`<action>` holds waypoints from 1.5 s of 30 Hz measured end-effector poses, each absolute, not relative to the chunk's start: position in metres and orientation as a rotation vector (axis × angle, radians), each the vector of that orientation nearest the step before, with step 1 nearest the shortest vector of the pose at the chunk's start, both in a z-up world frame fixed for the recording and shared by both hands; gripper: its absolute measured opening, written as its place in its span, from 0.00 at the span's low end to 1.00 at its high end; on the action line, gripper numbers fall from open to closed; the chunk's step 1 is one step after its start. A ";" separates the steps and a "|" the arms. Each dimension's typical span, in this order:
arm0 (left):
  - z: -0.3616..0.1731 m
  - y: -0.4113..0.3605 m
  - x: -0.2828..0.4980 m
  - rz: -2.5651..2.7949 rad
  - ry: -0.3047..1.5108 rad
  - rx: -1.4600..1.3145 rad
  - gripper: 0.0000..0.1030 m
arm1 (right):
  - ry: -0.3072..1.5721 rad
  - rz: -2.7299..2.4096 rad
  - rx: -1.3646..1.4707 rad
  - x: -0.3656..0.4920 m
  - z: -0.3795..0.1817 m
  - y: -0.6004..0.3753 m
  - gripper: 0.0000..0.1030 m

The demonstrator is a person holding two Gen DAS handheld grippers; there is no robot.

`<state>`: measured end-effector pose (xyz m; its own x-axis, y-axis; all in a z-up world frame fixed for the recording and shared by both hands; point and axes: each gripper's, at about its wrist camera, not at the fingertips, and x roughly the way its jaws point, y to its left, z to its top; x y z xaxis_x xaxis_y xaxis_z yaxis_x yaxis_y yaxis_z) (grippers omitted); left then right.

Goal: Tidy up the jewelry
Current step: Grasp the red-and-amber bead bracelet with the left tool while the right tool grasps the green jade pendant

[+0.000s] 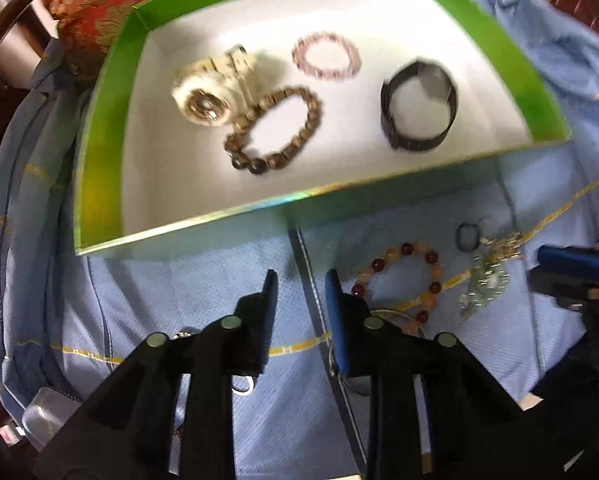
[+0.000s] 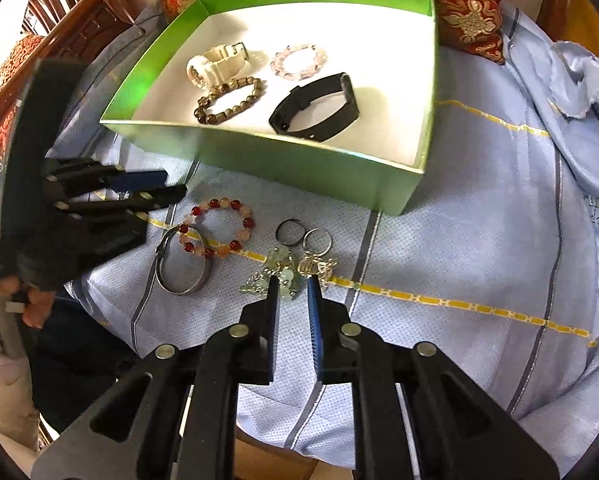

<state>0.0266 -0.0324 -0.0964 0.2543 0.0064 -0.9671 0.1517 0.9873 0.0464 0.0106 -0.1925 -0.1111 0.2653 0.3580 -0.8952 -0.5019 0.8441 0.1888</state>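
Right gripper (image 2: 293,292), jaws parted with nothing between them, poised over the jade-and-metal keyring charms (image 2: 287,270) lying on the cloth. Left gripper (image 1: 301,284), also parted and empty, sits near the red-beaded bracelet (image 2: 218,226), which overlaps a silver bangle (image 2: 181,264). To lift cleanly, the jaws should likely straddle one charm cluster and avoid snagging its neighbour. The green box (image 2: 259,148) at 12 o'clock holds four pieces. Surface: blue cloth (image 2: 459,220); red brocade cushion (image 2: 471,8) beyond.
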 end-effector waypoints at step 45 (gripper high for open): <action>-0.111 0.009 0.029 -0.018 1.382 0.068 0.36 | 1.112 0.577 -0.133 0.024 -0.138 -0.158 0.31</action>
